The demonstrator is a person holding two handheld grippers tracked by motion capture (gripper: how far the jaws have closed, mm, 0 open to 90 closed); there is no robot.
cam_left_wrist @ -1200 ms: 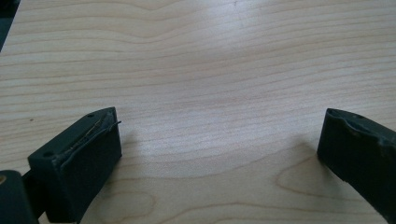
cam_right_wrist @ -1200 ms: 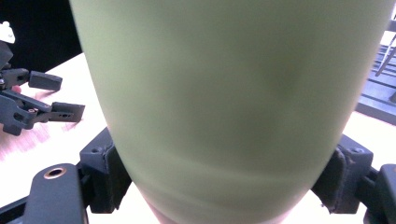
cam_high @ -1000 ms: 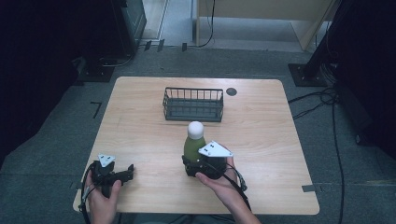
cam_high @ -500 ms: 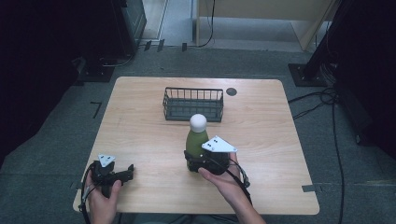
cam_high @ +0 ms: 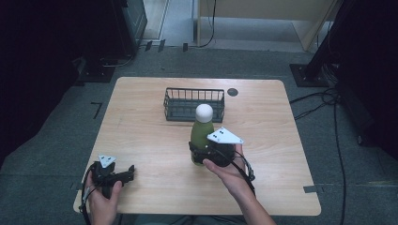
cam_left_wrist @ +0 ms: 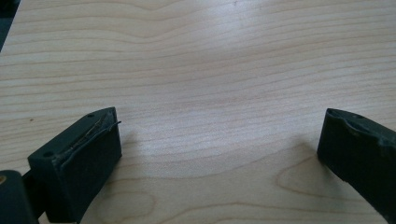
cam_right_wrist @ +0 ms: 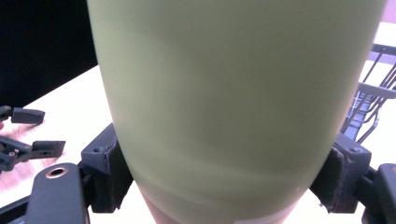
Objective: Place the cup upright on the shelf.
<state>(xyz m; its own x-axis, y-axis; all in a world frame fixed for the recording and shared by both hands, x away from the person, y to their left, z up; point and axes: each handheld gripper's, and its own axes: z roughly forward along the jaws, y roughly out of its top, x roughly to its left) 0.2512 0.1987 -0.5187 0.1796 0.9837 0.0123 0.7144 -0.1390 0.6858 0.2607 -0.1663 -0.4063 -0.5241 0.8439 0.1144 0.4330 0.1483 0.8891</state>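
Note:
A green bottle [cam_high: 201, 132] with a round white cap stands upright in mid-table, held by my right gripper [cam_high: 204, 154], which is shut on its lower body. In the right gripper view the bottle [cam_right_wrist: 233, 93] sits between both black jaws, which press its sides. A dark wire basket [cam_high: 194, 104] stands just behind the bottle, toward the far edge. My left gripper [cam_high: 123, 175] rests low at the near left of the table, open; in its own view the gripper [cam_left_wrist: 219, 149] has its jaws spread wide over bare wood.
The wooden table [cam_high: 141, 136] has a small dark round disc [cam_high: 233, 92] at the far right of the basket. Cables and black stands lie on the grey floor to the right. In the right gripper view the left gripper [cam_right_wrist: 28, 135] shows at far left.
The right gripper has carried the bottle a little farther from the person, toward the basket. The left gripper has stayed put.

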